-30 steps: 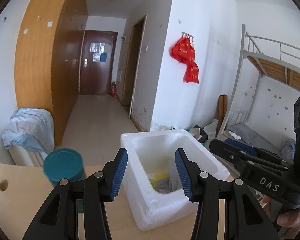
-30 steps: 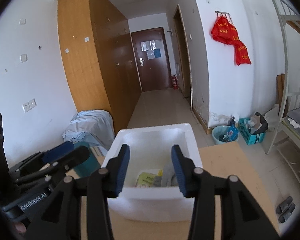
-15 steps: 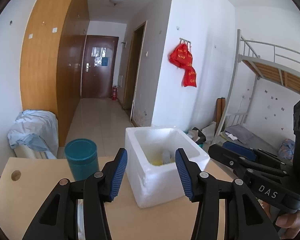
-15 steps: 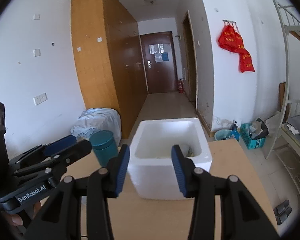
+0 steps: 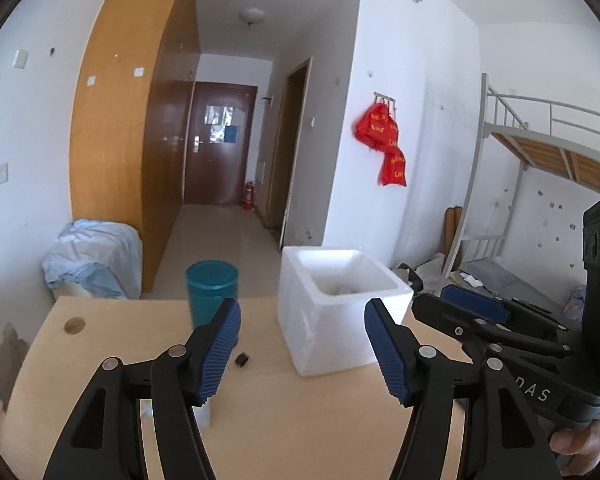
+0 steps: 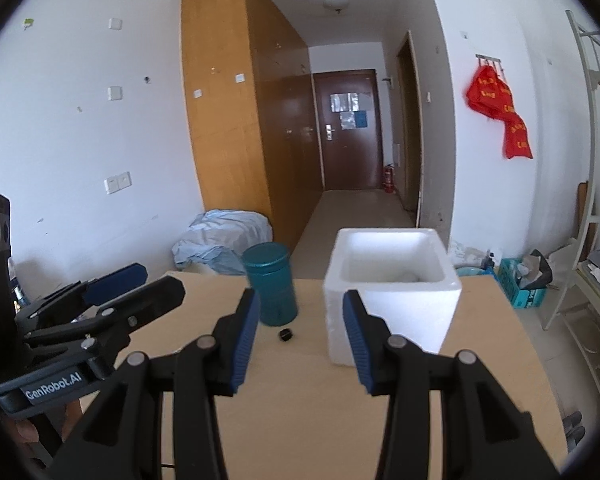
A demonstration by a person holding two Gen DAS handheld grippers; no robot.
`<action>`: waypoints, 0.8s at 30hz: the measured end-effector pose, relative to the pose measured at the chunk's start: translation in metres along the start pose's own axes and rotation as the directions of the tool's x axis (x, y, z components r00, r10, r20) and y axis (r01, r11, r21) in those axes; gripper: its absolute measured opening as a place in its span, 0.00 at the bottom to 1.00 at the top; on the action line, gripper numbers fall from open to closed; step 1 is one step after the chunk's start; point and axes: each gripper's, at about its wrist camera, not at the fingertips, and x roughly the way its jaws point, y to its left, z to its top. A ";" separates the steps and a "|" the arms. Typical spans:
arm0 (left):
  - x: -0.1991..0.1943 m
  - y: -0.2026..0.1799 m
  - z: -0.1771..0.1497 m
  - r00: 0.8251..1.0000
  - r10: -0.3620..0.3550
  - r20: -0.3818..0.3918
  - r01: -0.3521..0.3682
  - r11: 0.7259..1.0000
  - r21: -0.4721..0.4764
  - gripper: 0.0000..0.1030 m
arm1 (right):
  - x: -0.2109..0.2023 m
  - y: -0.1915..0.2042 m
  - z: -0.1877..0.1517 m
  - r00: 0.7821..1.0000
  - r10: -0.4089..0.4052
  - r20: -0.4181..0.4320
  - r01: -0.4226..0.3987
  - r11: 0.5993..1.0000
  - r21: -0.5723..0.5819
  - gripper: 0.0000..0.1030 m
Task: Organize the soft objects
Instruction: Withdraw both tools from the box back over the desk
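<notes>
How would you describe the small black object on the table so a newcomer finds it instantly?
Start at the light wooden table and find the white foam box and the teal cylindrical canister to its left. The small black object lies on the tabletop in front of the gap between them, nearer the canister's base. It is by far the smallest and darkest.

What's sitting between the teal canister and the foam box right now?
A small black object on the table, between teal canister and foam box; right wrist view shows it.
</notes>
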 end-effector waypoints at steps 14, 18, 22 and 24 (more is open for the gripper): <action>-0.083 0.044 -0.035 0.990 0.140 0.000 -0.140 0.988 -0.068 0.93 | -0.015 0.066 -0.027 0.995 0.092 -0.033 -0.095 0.990 -0.101 0.46; -0.095 0.051 -0.044 0.980 0.196 -0.040 -0.198 0.979 -0.045 0.93 | -0.012 0.079 -0.031 0.993 0.108 -0.046 -0.113 0.987 -0.116 0.46; -0.100 0.057 -0.051 0.969 0.234 -0.072 -0.237 0.971 -0.029 0.93 | -0.001 0.091 -0.037 0.989 0.129 -0.071 -0.136 0.984 -0.116 0.47; -0.101 0.065 -0.055 0.965 0.252 -0.078 -0.256 0.966 -0.042 0.93 | 0.010 0.093 -0.040 0.987 0.132 -0.094 -0.142 0.984 -0.111 0.47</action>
